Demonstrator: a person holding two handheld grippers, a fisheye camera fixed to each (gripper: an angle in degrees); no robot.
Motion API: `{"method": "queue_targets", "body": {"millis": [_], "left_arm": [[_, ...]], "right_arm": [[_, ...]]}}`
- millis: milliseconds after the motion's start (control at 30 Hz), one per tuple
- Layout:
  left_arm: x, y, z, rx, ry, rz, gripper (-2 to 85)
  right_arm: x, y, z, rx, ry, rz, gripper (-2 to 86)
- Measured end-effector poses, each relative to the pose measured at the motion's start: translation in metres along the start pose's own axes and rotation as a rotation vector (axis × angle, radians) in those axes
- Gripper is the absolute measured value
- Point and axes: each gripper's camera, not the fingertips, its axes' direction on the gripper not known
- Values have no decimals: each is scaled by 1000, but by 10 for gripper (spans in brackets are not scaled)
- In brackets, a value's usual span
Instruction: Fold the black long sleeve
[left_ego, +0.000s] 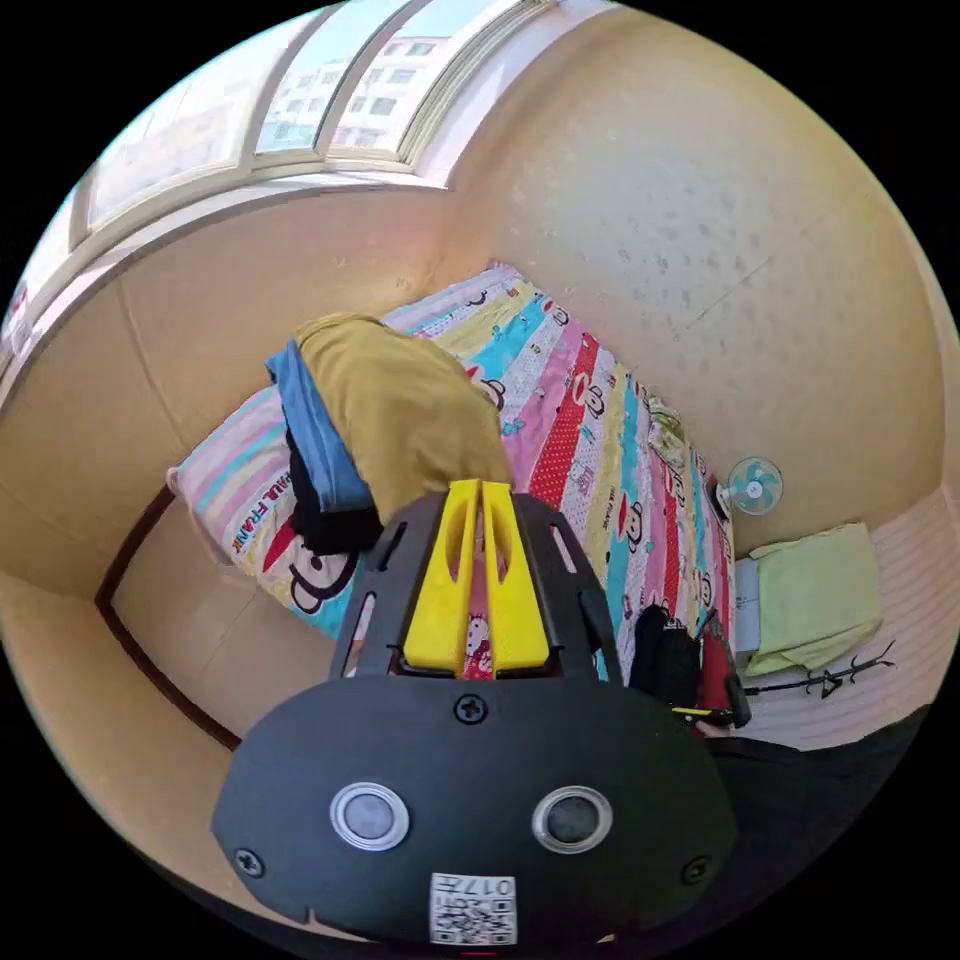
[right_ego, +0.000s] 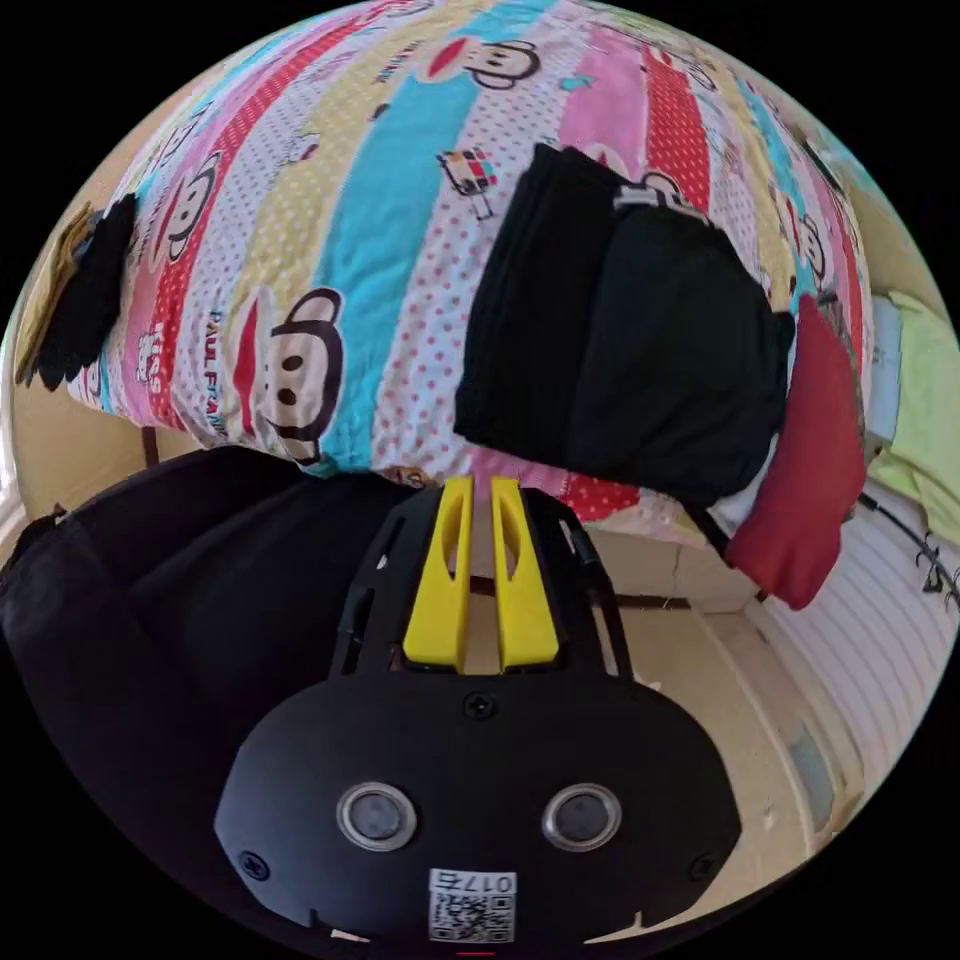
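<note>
A bed (right_ego: 380, 200) with a bright striped cartoon sheet; in the right gripper view the black long sleeve (right_ego: 620, 330) lies folded near the bed's edge, a red cloth (right_ego: 805, 450) just beside it hanging over the edge; the right gripper (right_ego: 480, 490) hovers in front of the bed edge, yellow fingers narrow and holding nothing. In the left gripper view the left gripper (left_ego: 479, 492) has its fingers nearly together, empty, before a pile of clothes (left_ego: 370, 430), mustard, blue and black, on the bed; a small fan (left_ego: 754, 486) stands by the wall.
</note>
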Motion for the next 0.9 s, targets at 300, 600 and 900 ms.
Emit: {"method": "queue_targets", "body": {"millis": [300, 600, 900], "left_arm": [[266, 19, 133, -222, 243, 366, -10], [446, 95, 251, -503, 340, 530, -10], [459, 120, 271, -524, 299, 356, -9]], "right_arm": [[151, 66, -12, 291, -211, 344, 64], [230, 1, -31, 486, -288, 336, 82], [196, -42, -84, 467, -678, -139, 28]]}}
